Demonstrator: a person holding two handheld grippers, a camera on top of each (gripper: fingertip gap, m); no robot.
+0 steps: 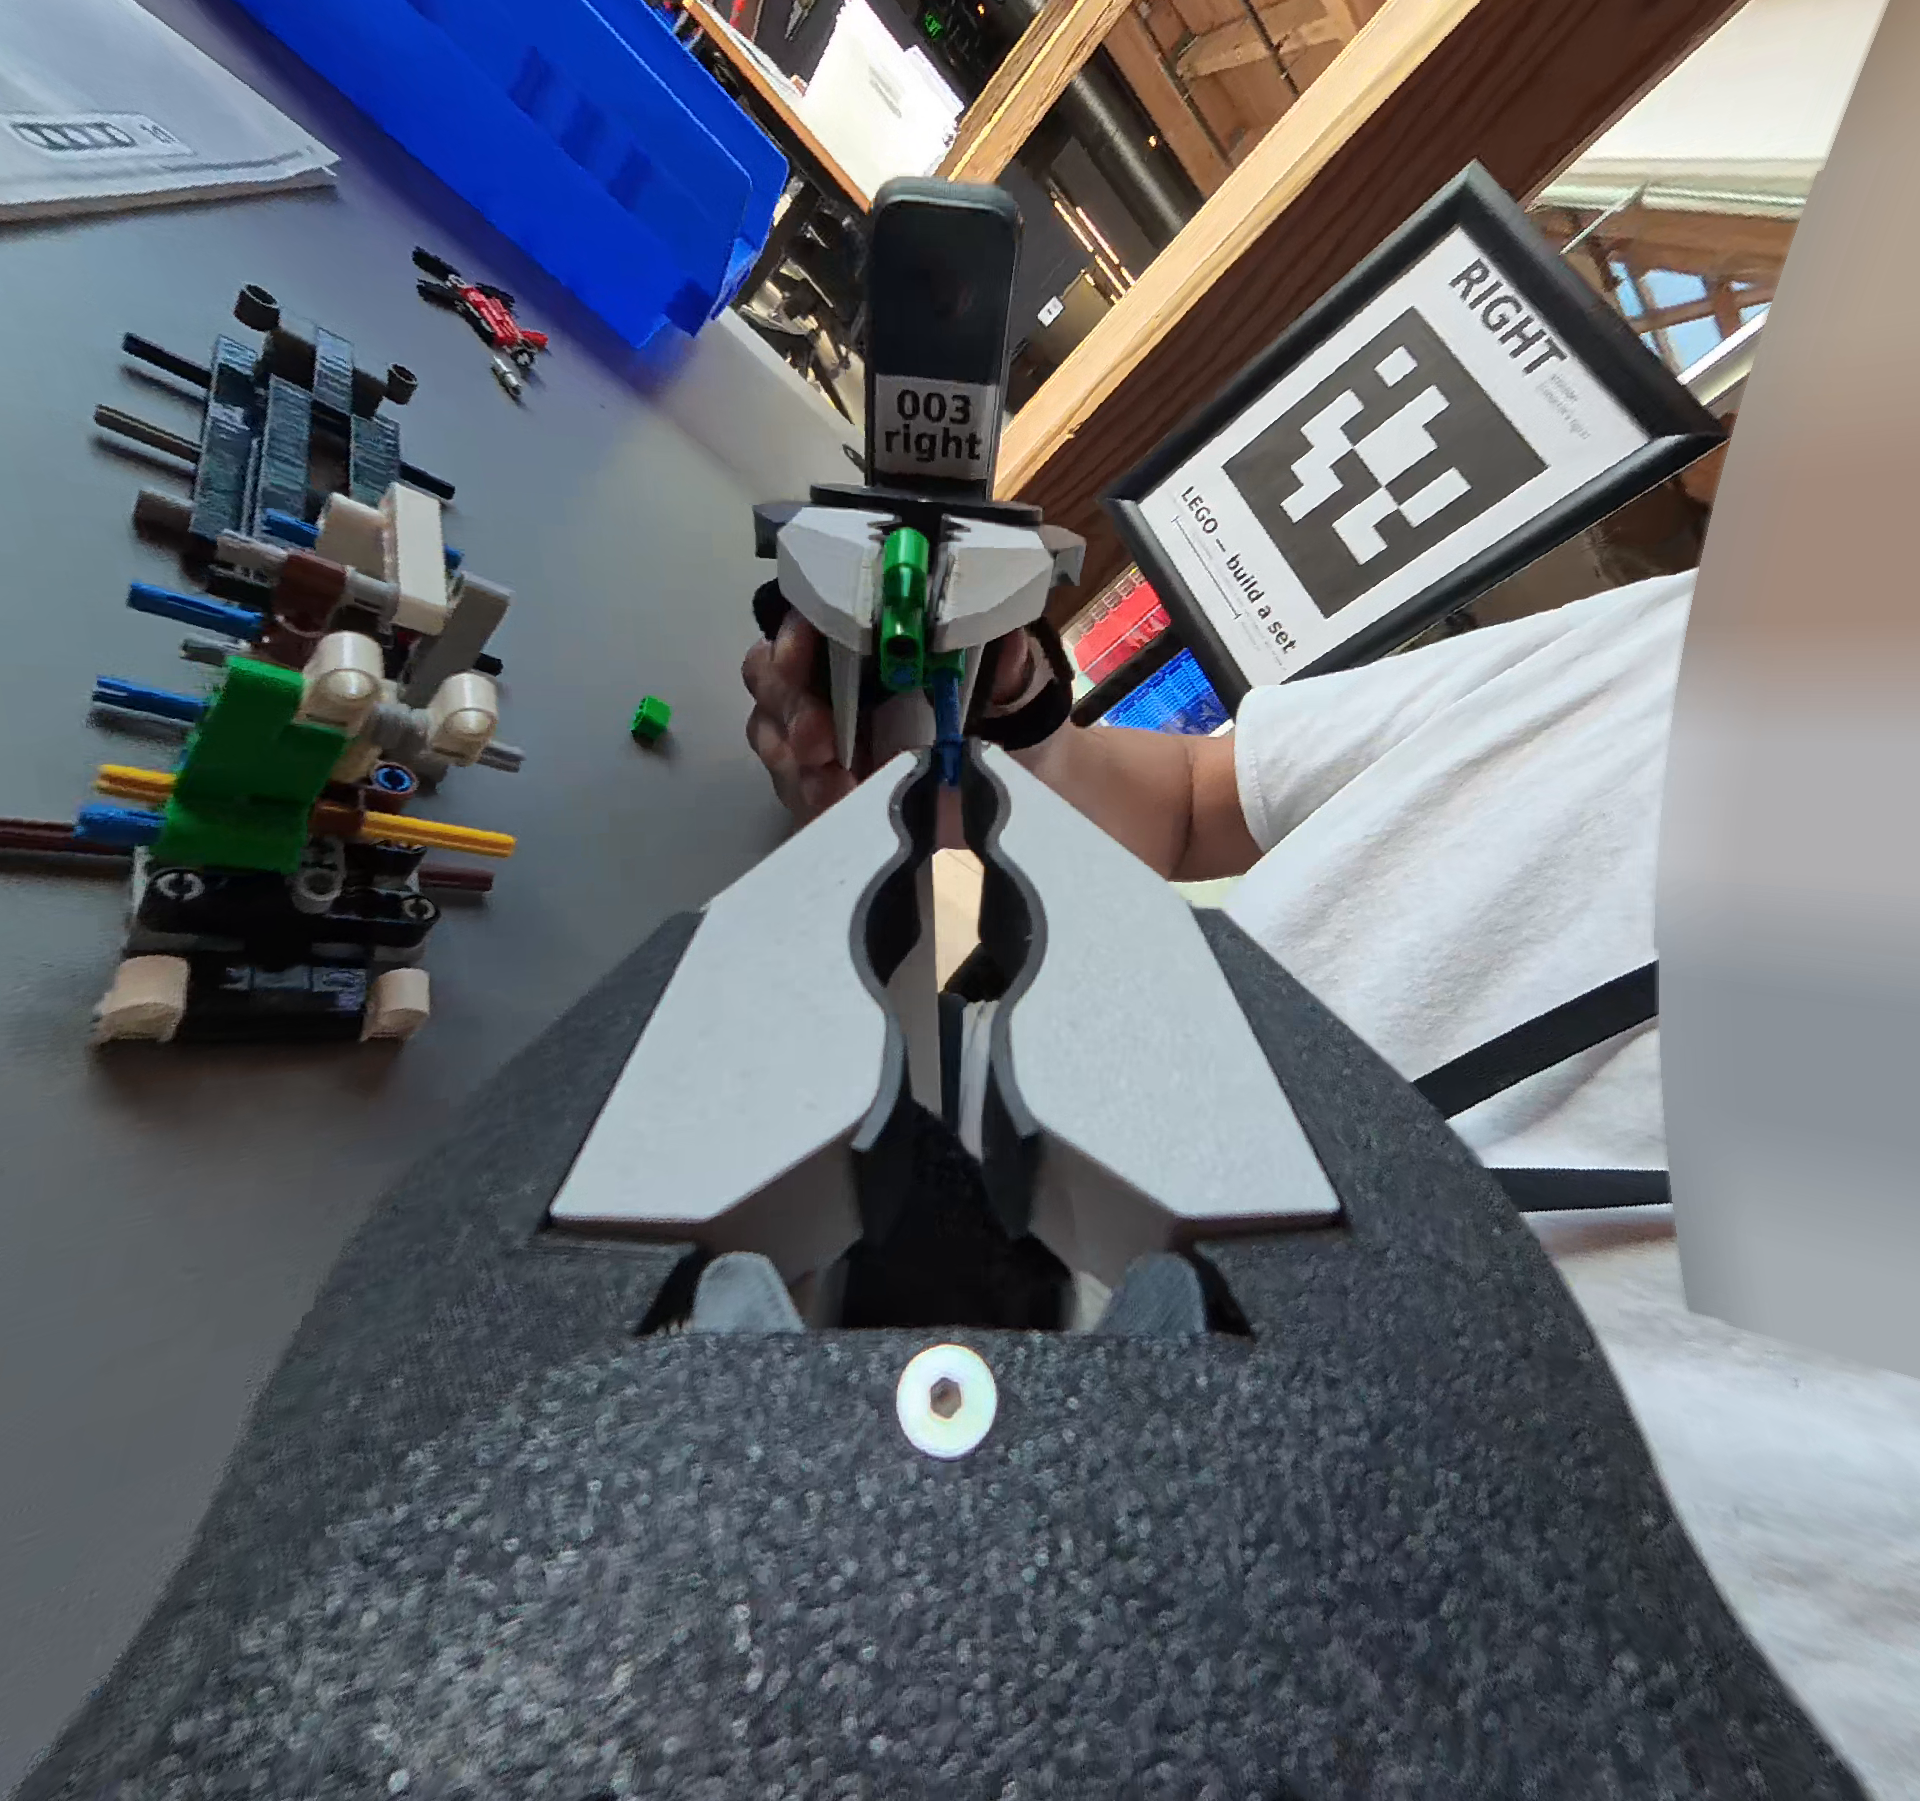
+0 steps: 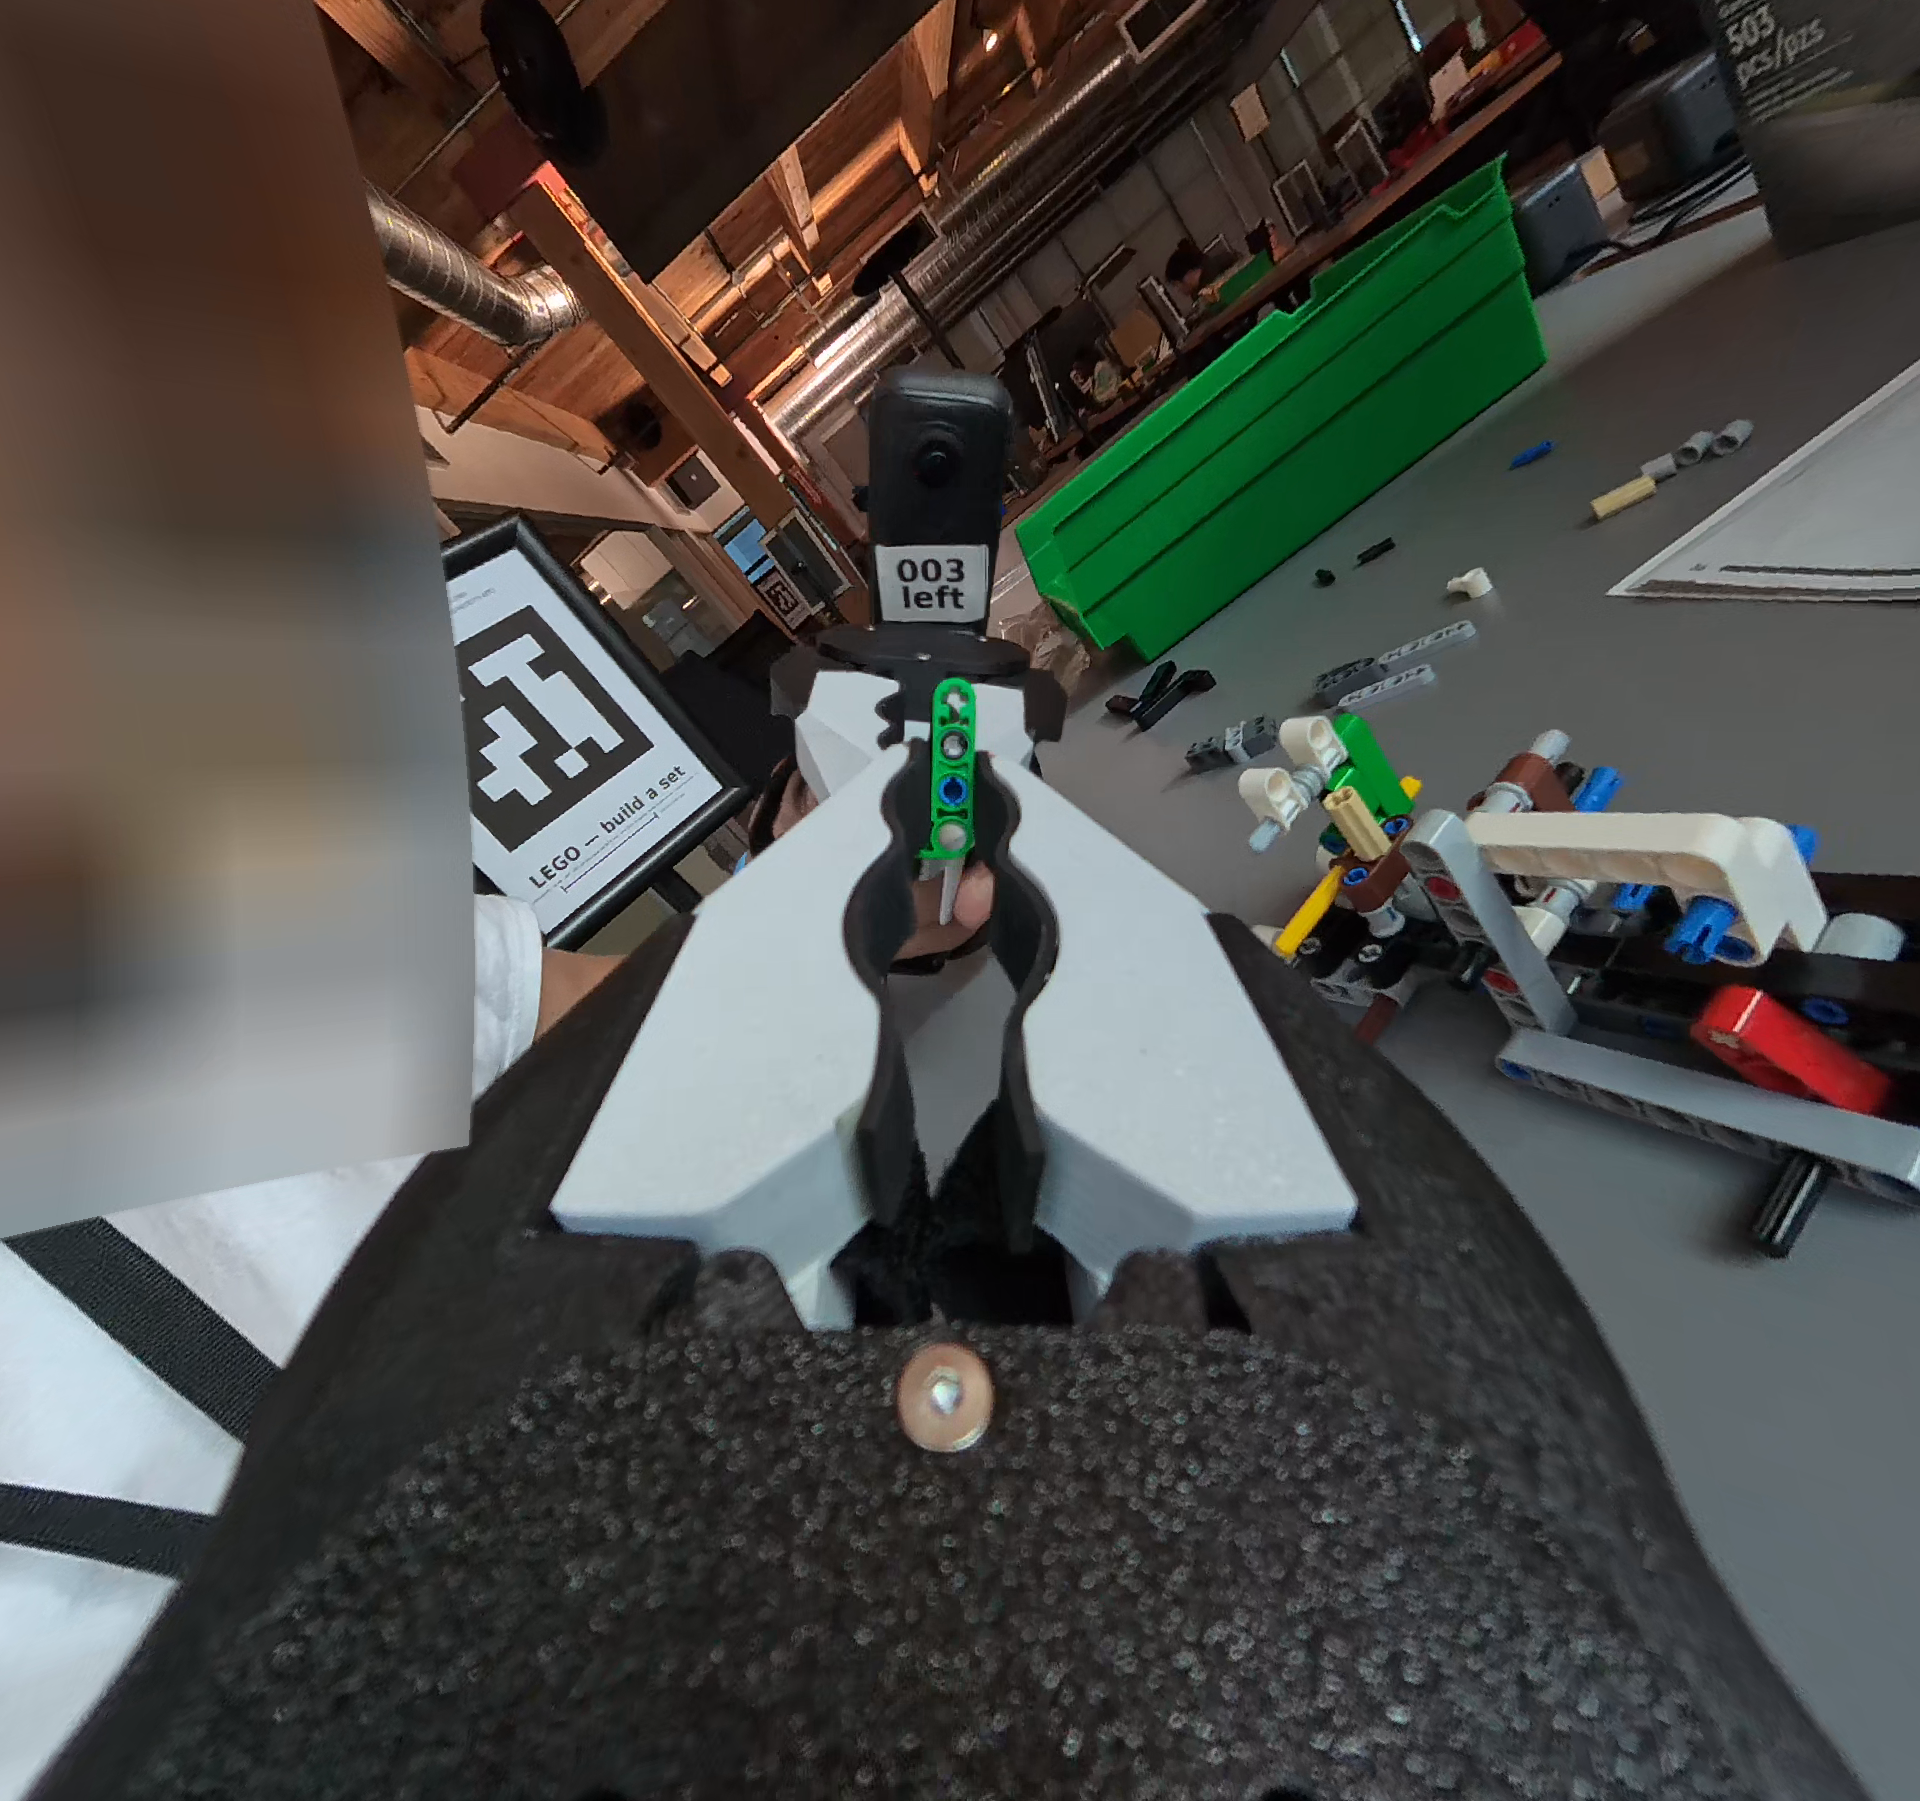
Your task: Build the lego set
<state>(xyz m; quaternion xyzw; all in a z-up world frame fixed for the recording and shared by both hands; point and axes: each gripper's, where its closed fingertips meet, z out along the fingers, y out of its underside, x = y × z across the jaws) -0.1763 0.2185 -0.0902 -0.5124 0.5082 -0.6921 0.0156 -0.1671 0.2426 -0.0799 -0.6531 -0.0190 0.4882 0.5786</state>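
Holding both grippers up off the table and nose to nose, I have my right gripper [image 2: 948, 775] closed on a short green beam [image 2: 951, 780], and my left gripper [image 1: 948, 764] pinched at its tips on a blue pin [image 1: 945, 725] whose far end sits at one of the beam's holes. Seen from the right wrist, the beam stands nearly upright between my fingertips, its long axis running up and down with the row of holes facing me; from the left wrist the pin runs straight ahead, end-on into the beam. Whether the pin is fully seated I cannot tell. Farther out on the grey table [image 1: 582, 525] lies the half-built chassis [image 1: 281, 702], a good stretch of frame and axles already joined, long axis running away from me. Loose parts [image 2: 1382, 671] near the green bin [image 2: 1299, 463] suggest plenty remains to be added.
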